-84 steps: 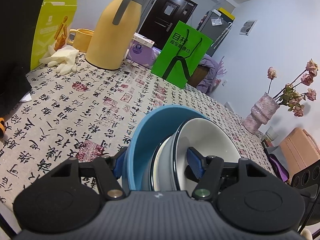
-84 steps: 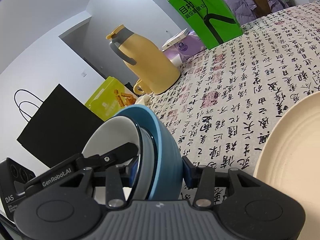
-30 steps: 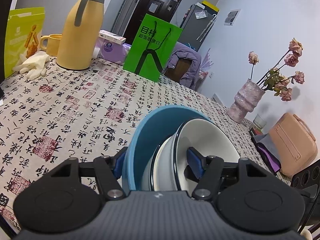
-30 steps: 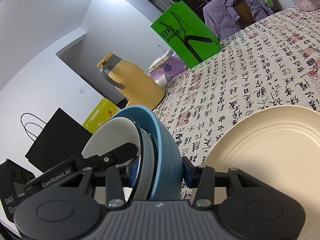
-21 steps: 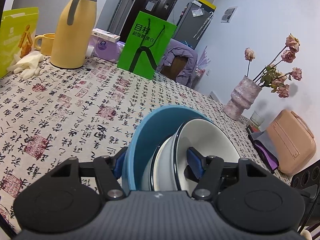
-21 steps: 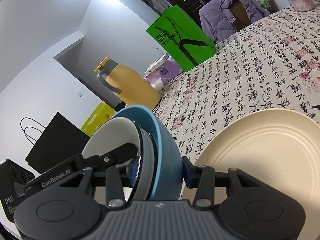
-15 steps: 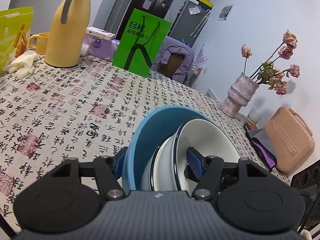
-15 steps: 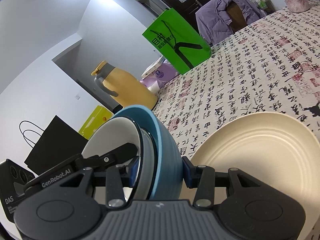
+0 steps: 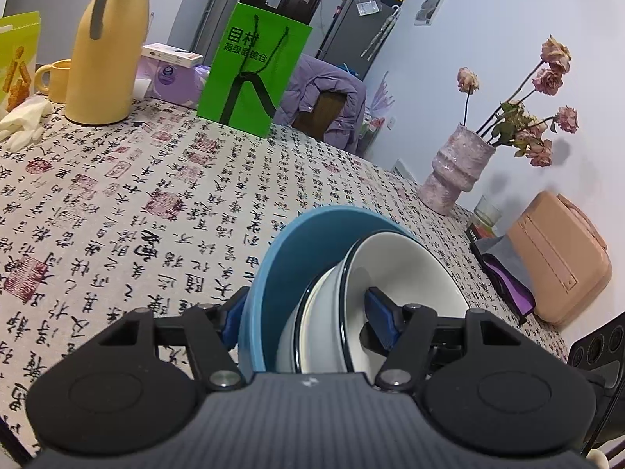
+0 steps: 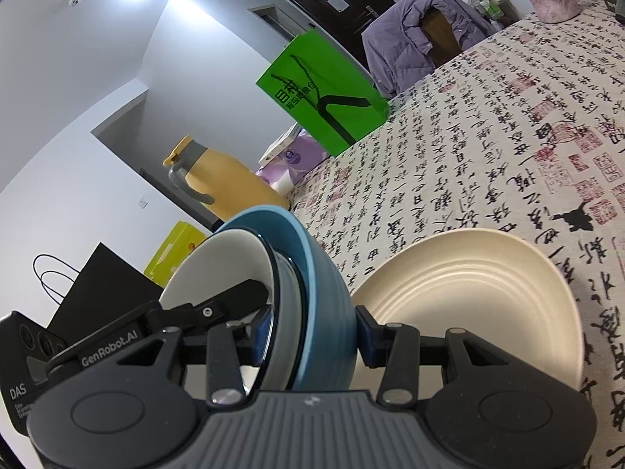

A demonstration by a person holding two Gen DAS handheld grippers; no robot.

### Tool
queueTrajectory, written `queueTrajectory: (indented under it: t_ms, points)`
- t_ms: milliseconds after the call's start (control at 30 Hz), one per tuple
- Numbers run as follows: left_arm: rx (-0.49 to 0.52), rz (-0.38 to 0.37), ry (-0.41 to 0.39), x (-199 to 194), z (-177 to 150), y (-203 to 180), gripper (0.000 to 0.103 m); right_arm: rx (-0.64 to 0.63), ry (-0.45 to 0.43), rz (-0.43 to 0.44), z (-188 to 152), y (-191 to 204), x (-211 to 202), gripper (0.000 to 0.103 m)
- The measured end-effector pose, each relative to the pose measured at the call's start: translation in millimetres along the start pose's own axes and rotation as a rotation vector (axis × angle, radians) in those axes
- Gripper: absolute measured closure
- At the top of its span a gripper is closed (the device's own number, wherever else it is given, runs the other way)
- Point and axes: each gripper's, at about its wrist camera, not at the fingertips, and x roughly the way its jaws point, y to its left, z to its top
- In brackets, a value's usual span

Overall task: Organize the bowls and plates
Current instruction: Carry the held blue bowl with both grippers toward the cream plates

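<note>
Holding a nested stack between us, we see a glossy blue bowl on the outside, ribbed on its outer wall, with smooth white bowls rimmed in a thin dark line set inside it. The stack is tipped on edge, above the desk, whose cloth is matte cream, printed all over with black calligraphy and red seals.

Our left tongs stand about half open and clamp the stack's rim: one blue pad presses the blue bowl's outer wall, the other sits inside the innermost white bowl. Our right tongs are narrower, roughly a third open, and pinch the opposite rim the same way, one pad against the ribbed blue wall, the other against the white bowl's inside.

Just right of the stack in the right wrist view, a cream plate with concentric ridges lies on the cloth. Far back stand a smooth yellow jug, a green paper bag, and to the right a rough pink vase of dried roses.
</note>
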Motion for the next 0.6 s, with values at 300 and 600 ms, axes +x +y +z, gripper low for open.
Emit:
queueTrajectory:
  t_ms: [300,600]
  points:
    - [0.001,-0.016,0.034,14,-10,-13,0.039,0.021,-0.003,-0.028,-1,-18,-11,0.060]
    - [0.004,-0.031,0.069,27,-17,-24,0.039,0.047,-0.009,-0.052,-3,-34,-19,0.060]
